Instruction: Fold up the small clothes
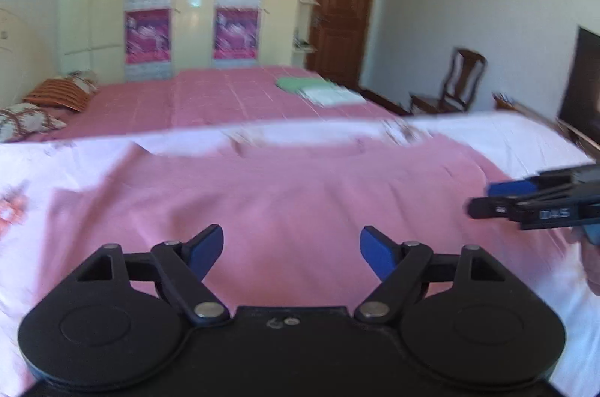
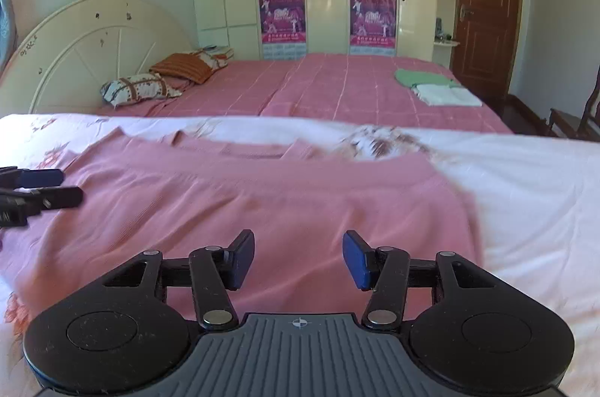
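Both grippers are held wide open, and nothing is pinched in either one. On the left gripper (image 1: 291, 252) the two blue pads are spread far apart above the pink shirt (image 1: 281, 194). On the right gripper (image 2: 298, 260) the pads are spread apart too, with only pink cloth seen between them. Whether the pads touch the cloth cannot be told.

Each gripper is also seen from the other one's camera, at the edge of the picture, just beside or over a side of the shirt.

The pink shirt is laid out flat on a white flowered sheet (image 2: 525, 179), with its neck hole pointed away toward the big pink bed (image 2: 337, 85). No fold is seen in it yet, so this shirt's folding looks like it is only at the start.

Far back on the pink bed, a green piece (image 2: 416, 76) and a white piece (image 2: 446, 95) are stacked neatly. They look folded already, so some of the job seems done.
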Tool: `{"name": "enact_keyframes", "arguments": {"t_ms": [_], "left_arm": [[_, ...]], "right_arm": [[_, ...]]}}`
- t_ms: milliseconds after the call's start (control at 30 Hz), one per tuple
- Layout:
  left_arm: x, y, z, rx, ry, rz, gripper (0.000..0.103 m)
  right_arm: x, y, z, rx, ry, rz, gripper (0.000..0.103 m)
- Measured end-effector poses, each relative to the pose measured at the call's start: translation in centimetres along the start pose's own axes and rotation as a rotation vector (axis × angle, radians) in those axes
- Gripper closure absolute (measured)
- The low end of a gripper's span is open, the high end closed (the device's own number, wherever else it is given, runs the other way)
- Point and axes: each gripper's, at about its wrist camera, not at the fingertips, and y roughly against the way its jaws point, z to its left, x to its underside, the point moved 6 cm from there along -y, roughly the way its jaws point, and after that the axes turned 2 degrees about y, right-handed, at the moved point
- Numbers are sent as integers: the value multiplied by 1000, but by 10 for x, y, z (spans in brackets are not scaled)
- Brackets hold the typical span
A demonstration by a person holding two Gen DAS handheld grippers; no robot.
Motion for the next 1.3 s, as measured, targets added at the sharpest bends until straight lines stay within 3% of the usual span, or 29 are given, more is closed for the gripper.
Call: {"name": "enact_keyframes", "arguments": {"t_ms": [67,167,267,367,500,533,600,733,767,867,900,933,1033,1167,1233,1300], "left_arm": [[17,-10,-1,-59,-37,55,22],[21,7,21,-69,63,32,28],[23,24,25,-72,49,-1,26],[24,40,36,-142,52,-25,28],[31,78,80,-257,148,-77,32],[34,82,89,-284,150,-70,33],[40,87,105,-309,156,-41,38],[53,91,121,-335,172,14,42],[57,87,123,-330,175,39,45],[63,82,122,-286,175,48,79],[60,86,121,-269,183,30,86],[56,93,122,-270,197,-1,87],[53,105,124,-258,202,-35,87],[66,85,125,-265,170,48,84],[65,89,125,-286,163,56,63],[61,106,129,-387,157,32,42]], "right_arm": [[20,-12,7,48,55,62,52],[33,-9,-10,108,10,76,52],[25,22,-13,102,-3,-1,52],[28,39,-4,126,54,-19,52],[44,61,-52,207,-143,-29,52],[50,65,-64,212,-163,-22,55],[58,68,-77,186,-199,4,75],[66,69,-78,142,-195,55,75],[67,68,-77,134,-199,63,75],[73,64,-76,146,-195,94,75],[73,64,-74,138,-185,96,96],[73,63,-71,128,-158,105,101],[66,87,-70,155,-96,51,101],[88,87,-82,173,-83,134,101],[94,79,-84,170,-89,138,101],[90,85,-88,168,-137,115,98]]}}
